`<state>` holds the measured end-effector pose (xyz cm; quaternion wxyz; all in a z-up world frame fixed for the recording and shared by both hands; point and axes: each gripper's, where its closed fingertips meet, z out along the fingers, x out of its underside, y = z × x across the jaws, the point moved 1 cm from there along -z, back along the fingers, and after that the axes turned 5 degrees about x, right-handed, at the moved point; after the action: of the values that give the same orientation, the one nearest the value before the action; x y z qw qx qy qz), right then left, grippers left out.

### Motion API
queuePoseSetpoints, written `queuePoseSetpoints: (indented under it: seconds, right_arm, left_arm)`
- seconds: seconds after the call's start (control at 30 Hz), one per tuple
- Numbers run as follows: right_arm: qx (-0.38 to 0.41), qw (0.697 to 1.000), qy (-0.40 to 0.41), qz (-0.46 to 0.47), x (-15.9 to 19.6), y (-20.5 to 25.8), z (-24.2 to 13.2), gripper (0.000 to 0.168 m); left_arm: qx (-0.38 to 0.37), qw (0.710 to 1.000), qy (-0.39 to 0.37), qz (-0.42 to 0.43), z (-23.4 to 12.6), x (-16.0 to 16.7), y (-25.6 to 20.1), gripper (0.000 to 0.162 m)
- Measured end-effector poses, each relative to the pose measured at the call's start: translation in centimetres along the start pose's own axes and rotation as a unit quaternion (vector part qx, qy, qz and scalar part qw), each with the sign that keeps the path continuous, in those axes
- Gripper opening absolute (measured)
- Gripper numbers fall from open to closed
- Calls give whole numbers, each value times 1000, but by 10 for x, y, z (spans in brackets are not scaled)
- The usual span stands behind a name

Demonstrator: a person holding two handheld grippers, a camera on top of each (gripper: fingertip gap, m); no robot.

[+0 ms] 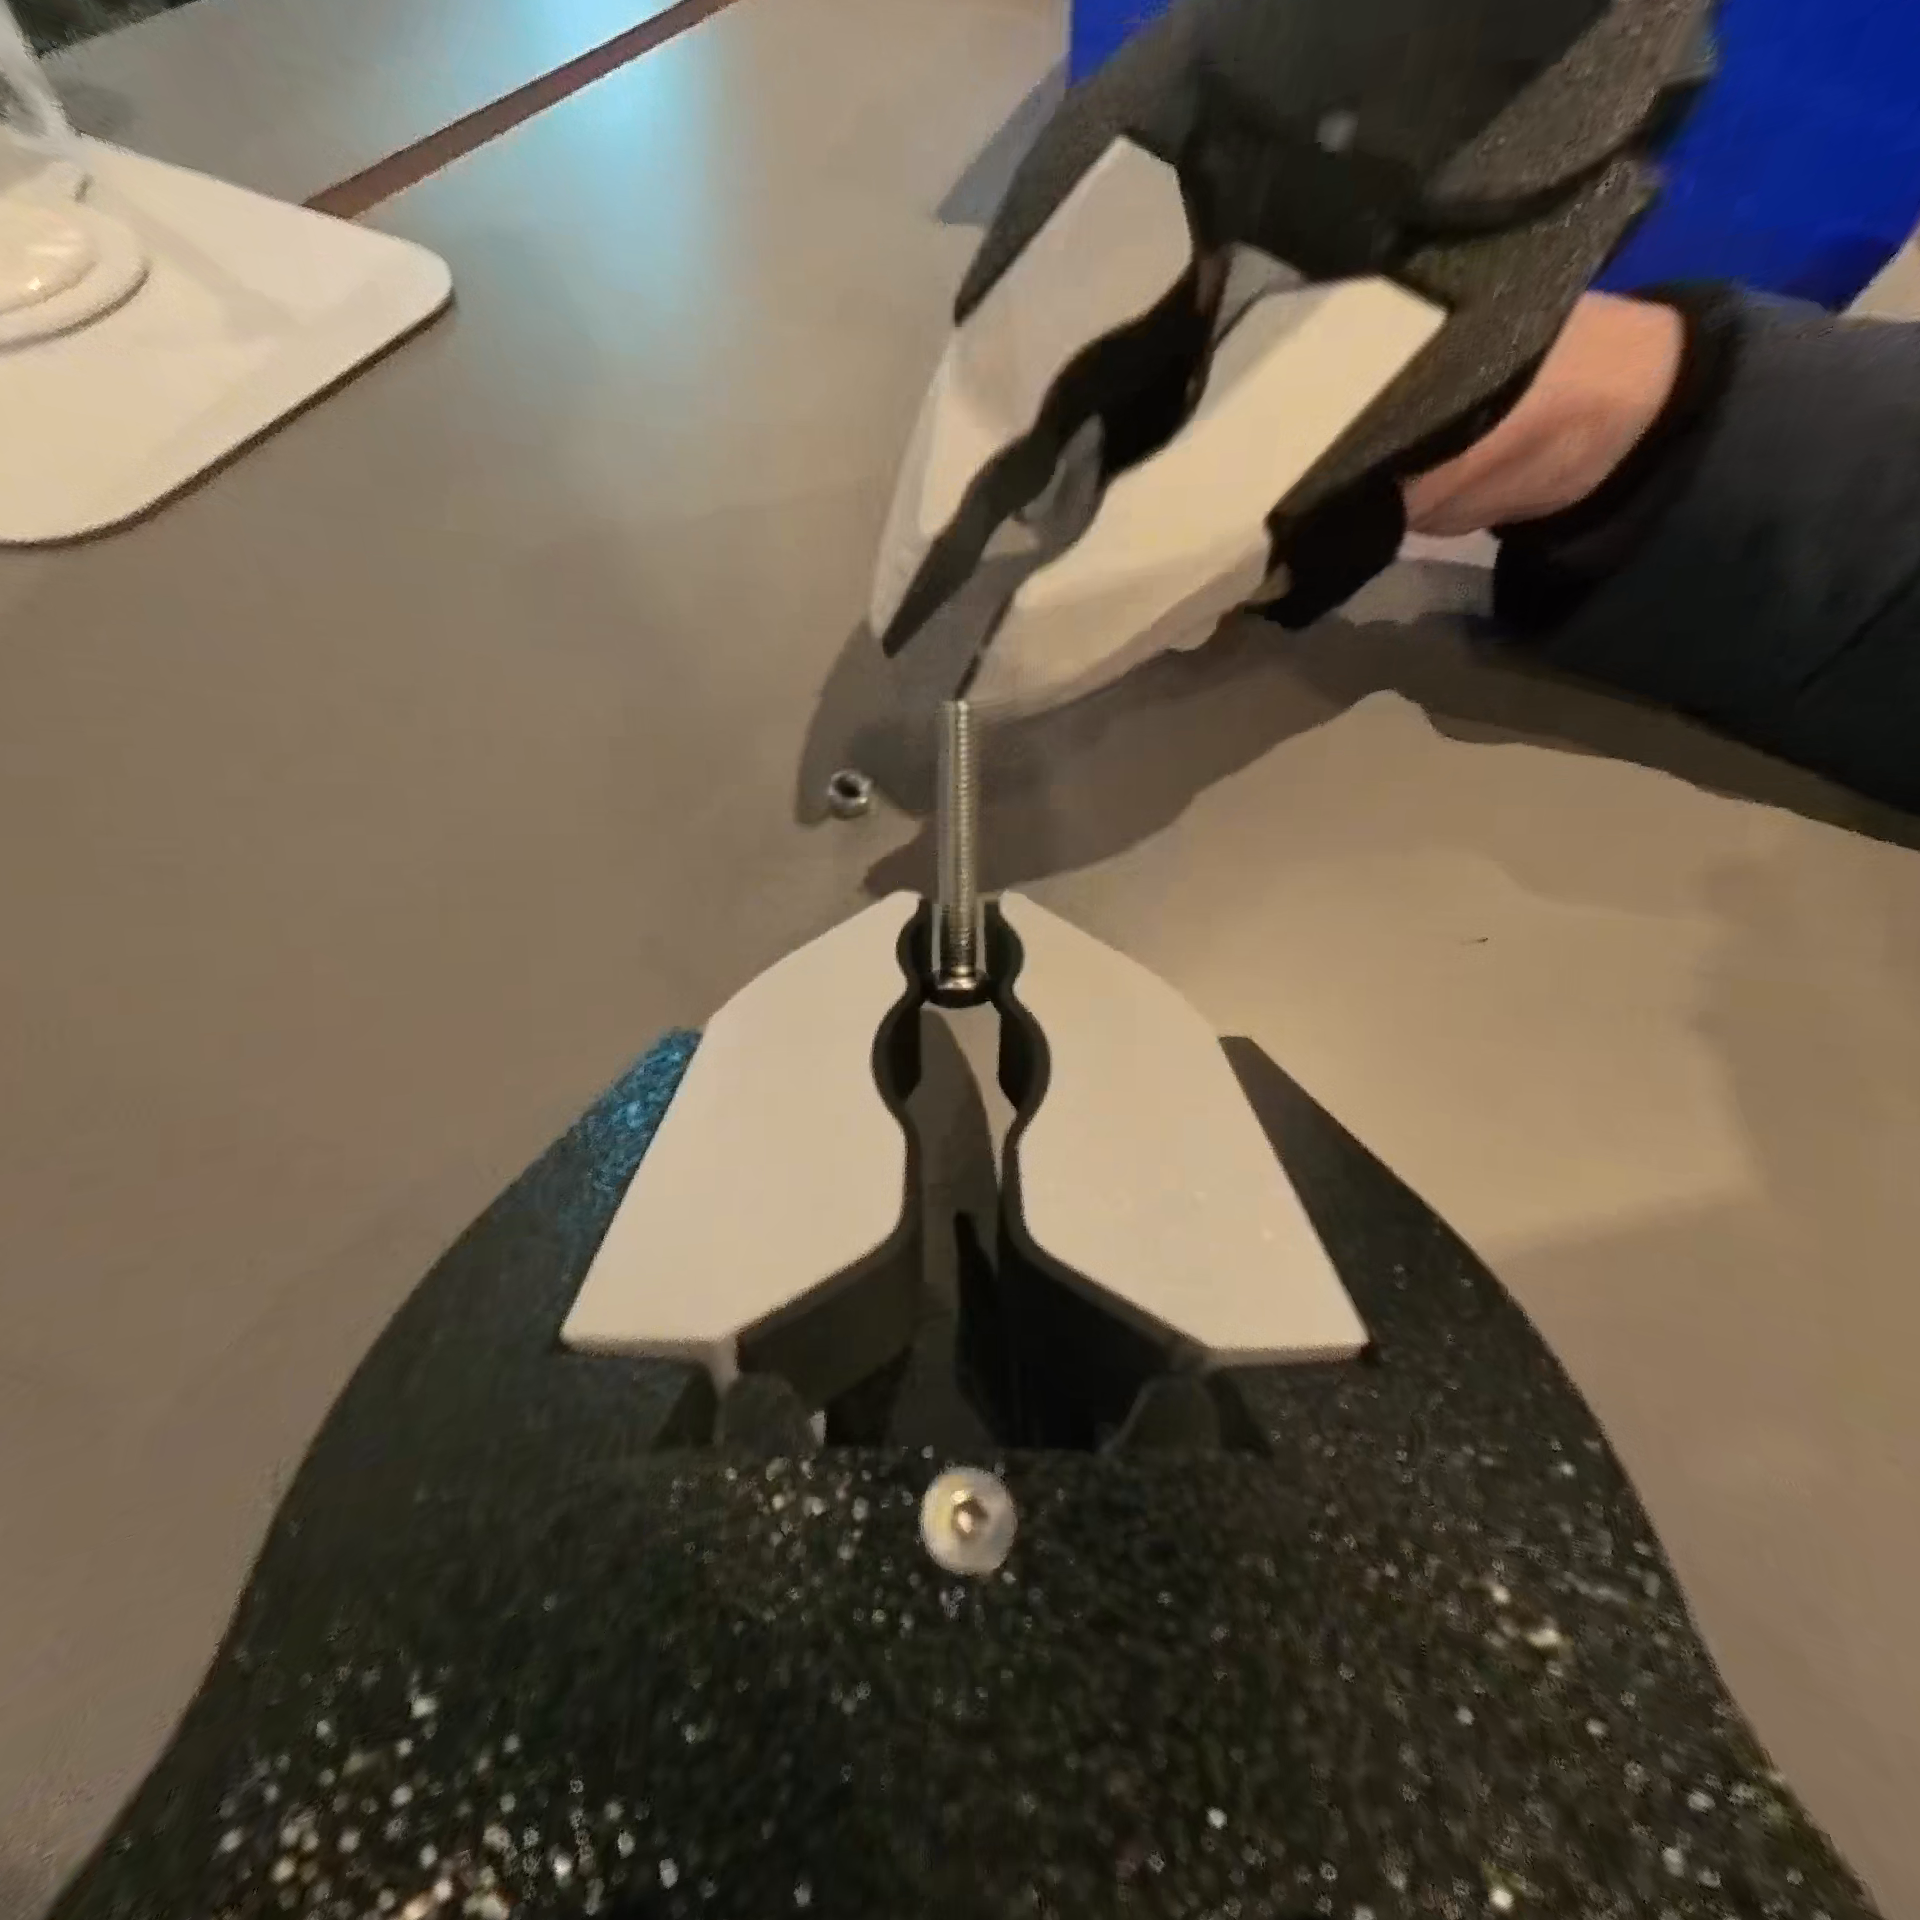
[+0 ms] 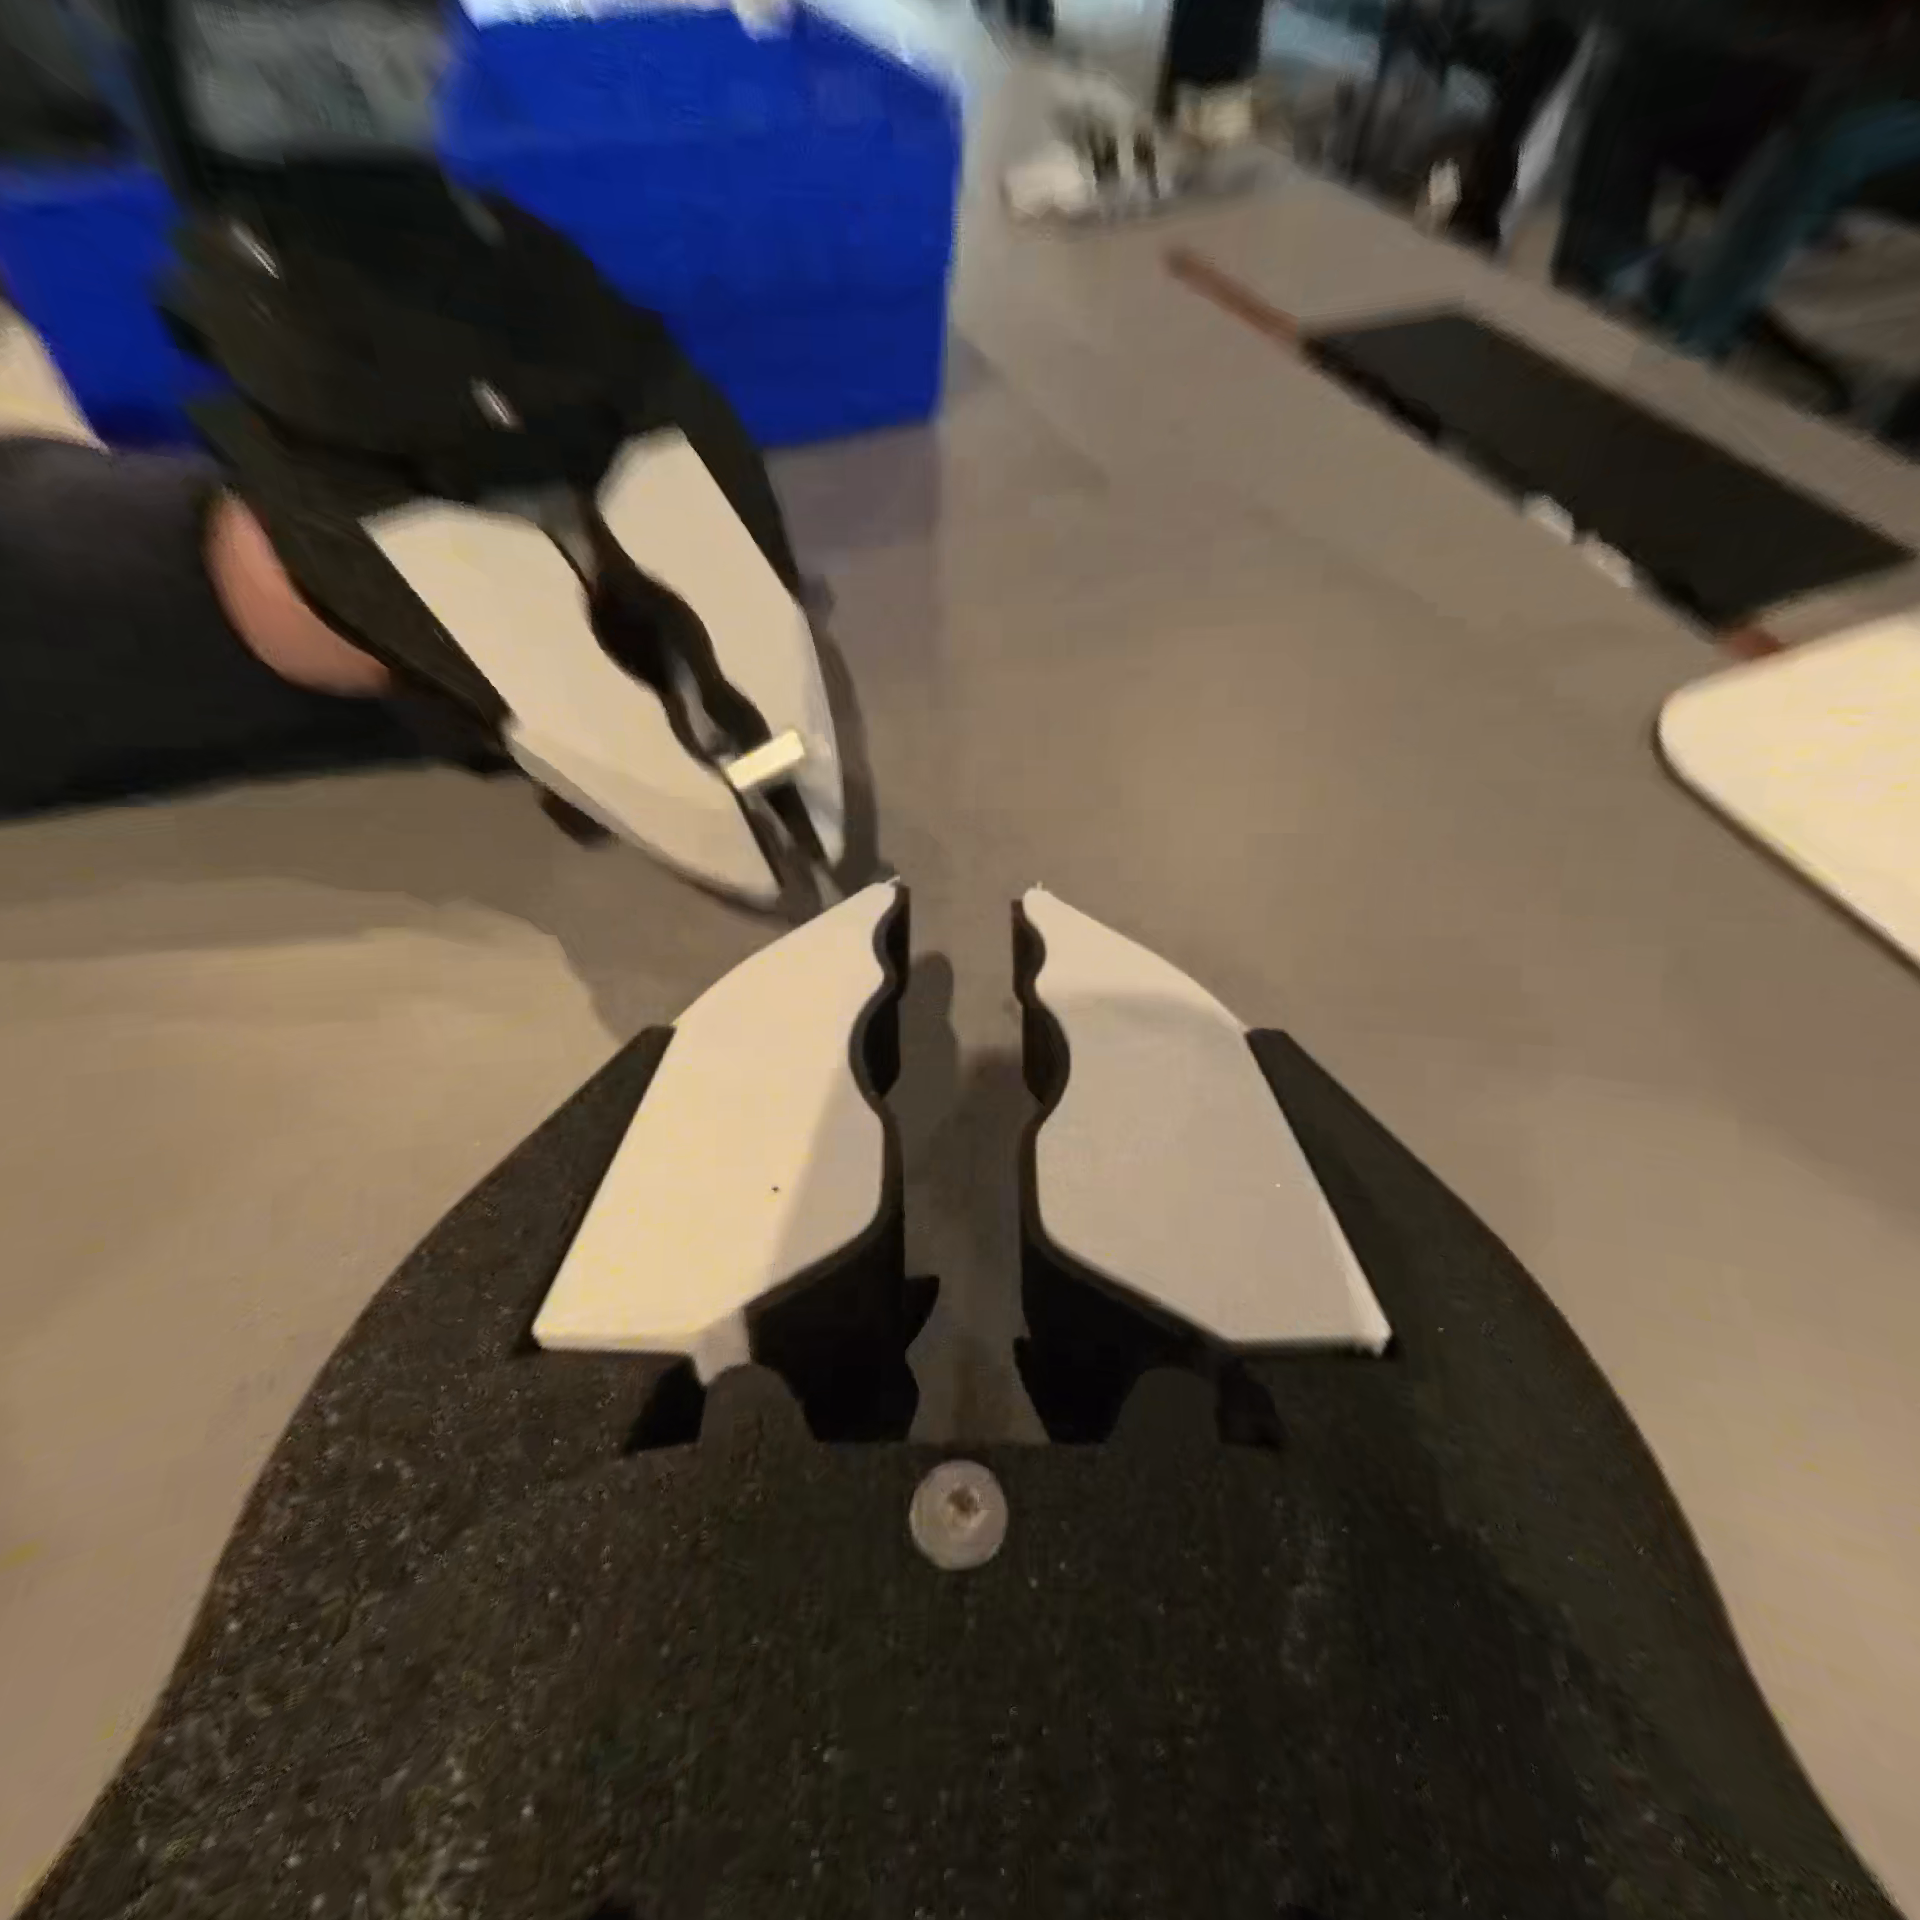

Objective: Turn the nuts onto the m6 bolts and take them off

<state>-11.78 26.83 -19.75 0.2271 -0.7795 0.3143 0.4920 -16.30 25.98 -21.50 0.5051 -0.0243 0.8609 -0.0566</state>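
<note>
My left gripper [image 1: 958, 914] is shut on a silver M6 bolt [image 1: 956, 821], gripping it by the head end, with the threaded shaft pointing forward above the grey table. A small silver nut [image 1: 847, 796] lies on the table just left of the bolt's tip. My right gripper [image 2: 961, 902] is open and empty, its fingers a narrow gap apart. In the left wrist view it [image 1: 935, 665] hovers just beyond the bolt's tip, blurred. In the right wrist view the left gripper [image 2: 816, 883] sits front left with the bolt head [image 2: 767, 771] between its fingers.
A white rounded base plate [image 1: 208, 343] stands at the table's far left and also shows in the right wrist view [image 2: 1808, 769]. A blue bin [image 2: 707, 229] and a black mat [image 2: 1600, 457] lie beyond. A person's hand [image 1: 1538, 416] holds the right gripper.
</note>
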Motion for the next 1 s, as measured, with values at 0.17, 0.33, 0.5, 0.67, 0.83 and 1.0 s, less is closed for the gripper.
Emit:
queuePoseSetpoints:
  seconds: [0.17,0.33,0.5,0.67,0.83,1.0]
  right_arm:
    - [43,989,138,3,39,-6,18,21]
    - [76,986,145,30,39,-16,23,24]
    - [74,985,150,51,39,-18,26,22]
    - [90,984,152,26,40,-20,27,11]
    - [96,985,140,17,35,-23,20,10]
    - [44,999,-1,-12,-16,-6,-10,10]
  left_arm:
    - [-6,1000,2,-15,1,2,2,9]
    - [6,999,-43,-9,-1,-9,-5,9]
    - [23,994,-109,-21,-8,-24,-11,9]
    - [35,990,-138,-19,-12,-30,-15,9]
    - [55,984,-171,-7,-16,-37,-22,9]
    - [98,973,-210,-4,-22,-45,-30,9]
